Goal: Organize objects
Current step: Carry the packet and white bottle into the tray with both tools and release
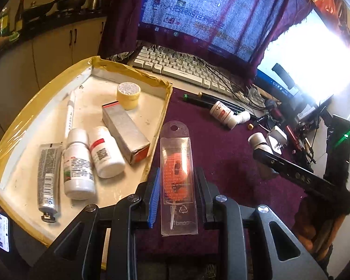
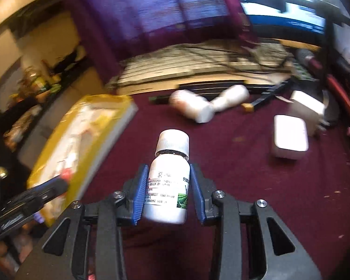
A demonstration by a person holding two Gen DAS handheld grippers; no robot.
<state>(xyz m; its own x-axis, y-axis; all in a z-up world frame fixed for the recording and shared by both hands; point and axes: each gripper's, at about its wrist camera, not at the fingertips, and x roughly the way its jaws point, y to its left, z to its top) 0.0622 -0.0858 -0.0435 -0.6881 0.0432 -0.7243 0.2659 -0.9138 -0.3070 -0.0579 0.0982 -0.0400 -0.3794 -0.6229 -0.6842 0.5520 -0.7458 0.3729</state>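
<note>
My left gripper [image 1: 177,175] is shut on a clear plastic blister pack [image 1: 177,177] with an orange item inside, held over the maroon cloth just right of the yellow-taped tray [image 1: 137,72]. The tray holds a silver tube [image 1: 47,175], two white bottles [image 1: 78,163], a grey box [image 1: 126,133], a yellow jar [image 1: 128,95] and a pen [image 1: 70,114]. My right gripper [image 2: 168,182] is shut on a white bottle with a green label [image 2: 169,179], above the cloth. It also shows in the left wrist view [image 1: 260,143]. The tray is blurred at left in the right wrist view [image 2: 119,102].
Two white bottles [image 1: 228,114] lie near the keyboard [image 1: 175,67]; they also show in the right wrist view [image 2: 198,109]. A white charger [image 1: 276,141], a white case [image 2: 290,140], cables and tools crowd the right side. A cloth-draped monitor [image 1: 210,16] stands behind.
</note>
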